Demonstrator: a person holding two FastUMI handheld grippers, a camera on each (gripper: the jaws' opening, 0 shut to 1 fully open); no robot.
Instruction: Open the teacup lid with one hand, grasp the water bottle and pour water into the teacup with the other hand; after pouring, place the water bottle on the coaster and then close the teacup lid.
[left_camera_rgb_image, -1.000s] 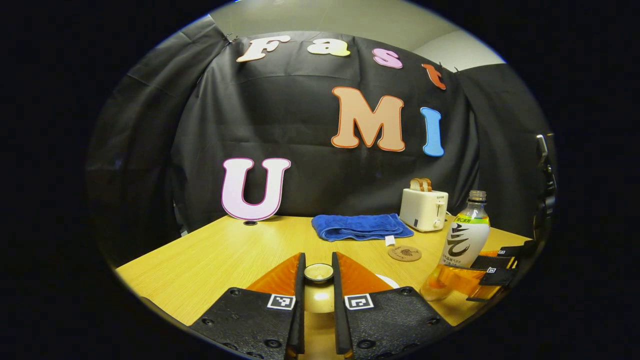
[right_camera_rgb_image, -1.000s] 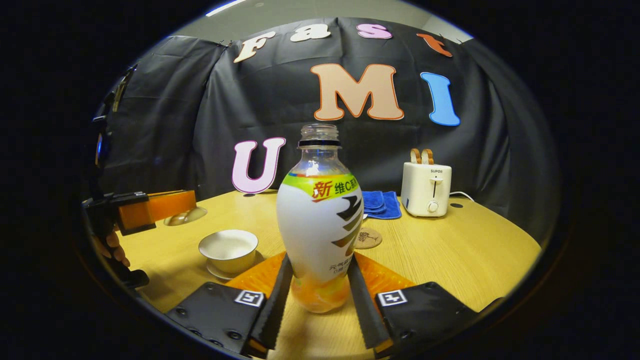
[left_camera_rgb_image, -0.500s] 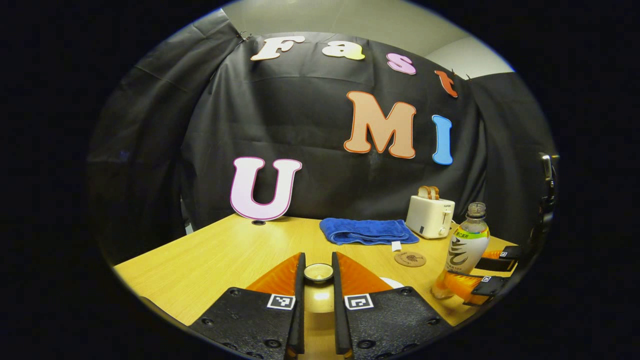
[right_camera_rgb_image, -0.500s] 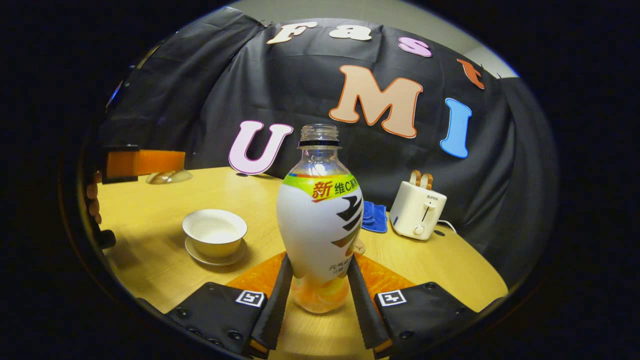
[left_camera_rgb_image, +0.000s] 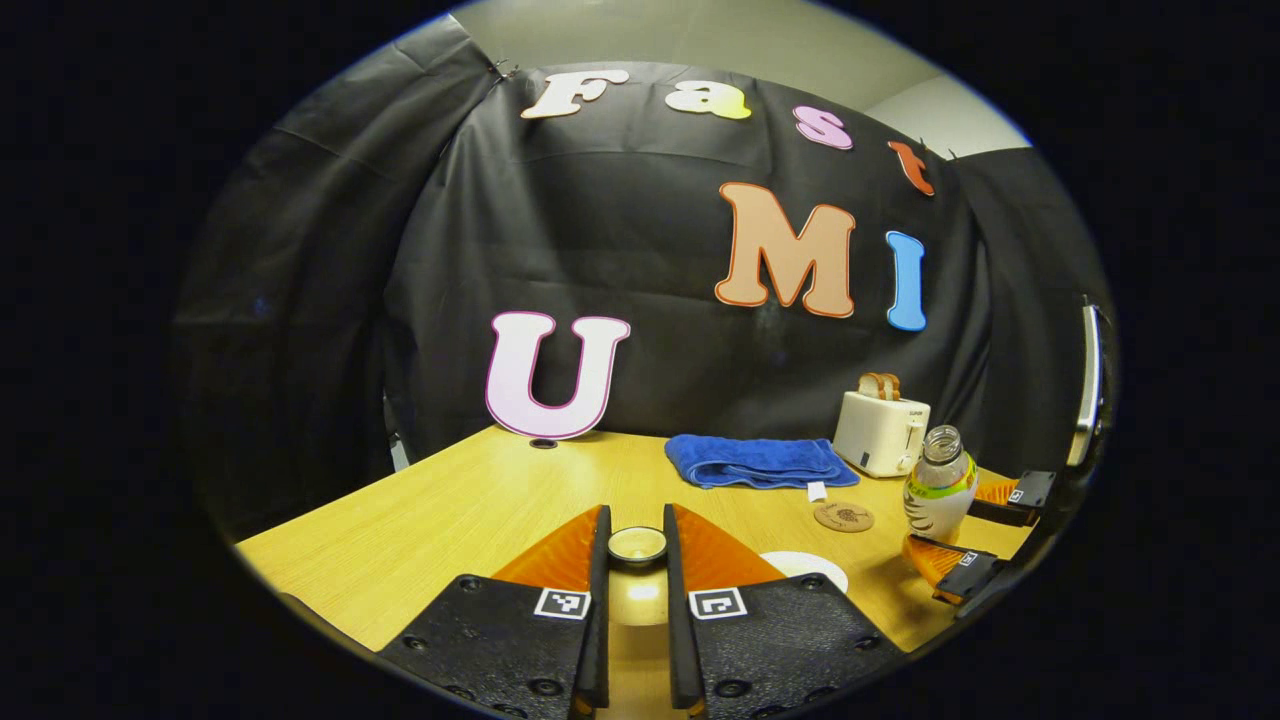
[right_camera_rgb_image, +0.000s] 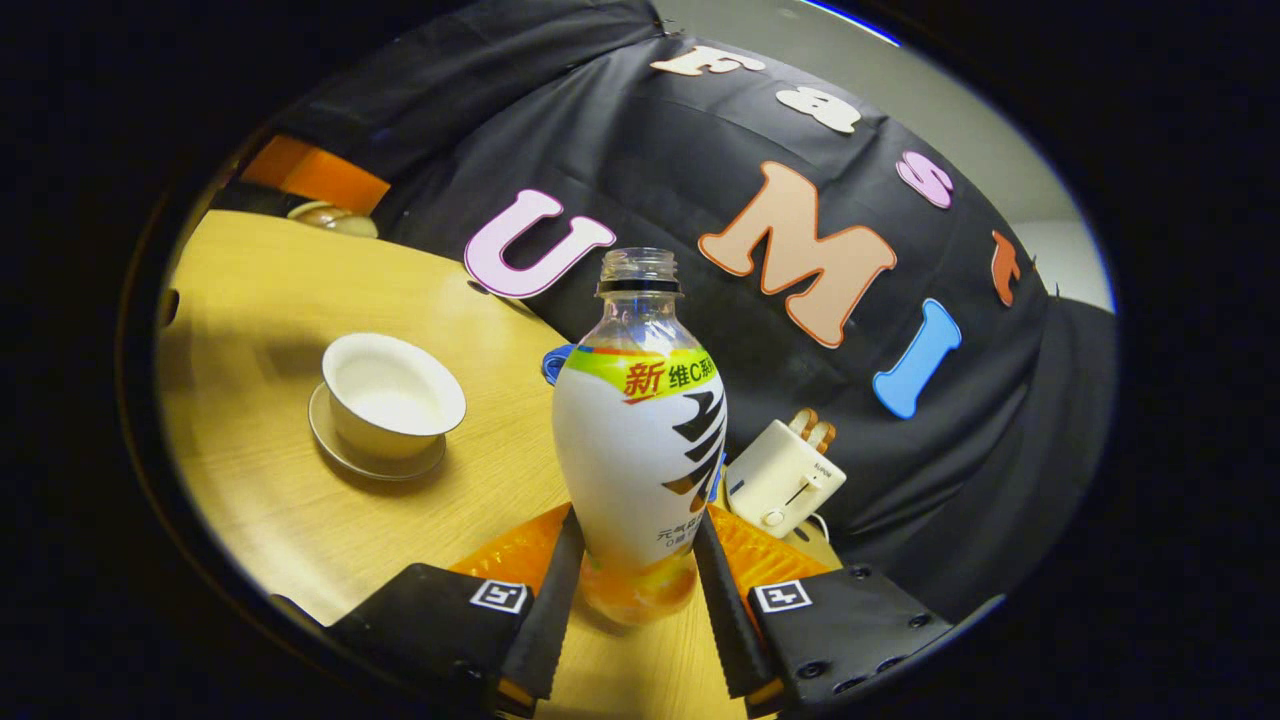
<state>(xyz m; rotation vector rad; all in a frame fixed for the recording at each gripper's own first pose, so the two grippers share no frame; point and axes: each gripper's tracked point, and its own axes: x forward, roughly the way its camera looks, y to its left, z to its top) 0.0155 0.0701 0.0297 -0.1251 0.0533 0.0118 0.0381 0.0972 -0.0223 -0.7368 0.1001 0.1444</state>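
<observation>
Both fingers (right_camera_rgb_image: 556, 590) tight on the tilted water bottle (right_camera_rgb_image: 640, 440).

From my left gripper view, the left gripper (left_camera_rgb_image: 636, 600) sits low in front with the teacup lid (left_camera_rgb_image: 637, 545) between its fingers; beyond it on the table (left_camera_rgb_image: 440, 510) the towel (left_camera_rgb_image: 755, 461) lies toward the back, the toaster (left_camera_rgb_image: 881, 432) to its right, the coaster (left_camera_rgb_image: 843, 517) before them, the water bottle (left_camera_rgb_image: 940, 484) right of the coaster. From my right gripper view, the right gripper (right_camera_rgb_image: 628, 590) has the bottle between its fingers; the teacup (right_camera_rgb_image: 388, 394) stands on its saucer (right_camera_rgb_image: 345, 457) to the left.
</observation>
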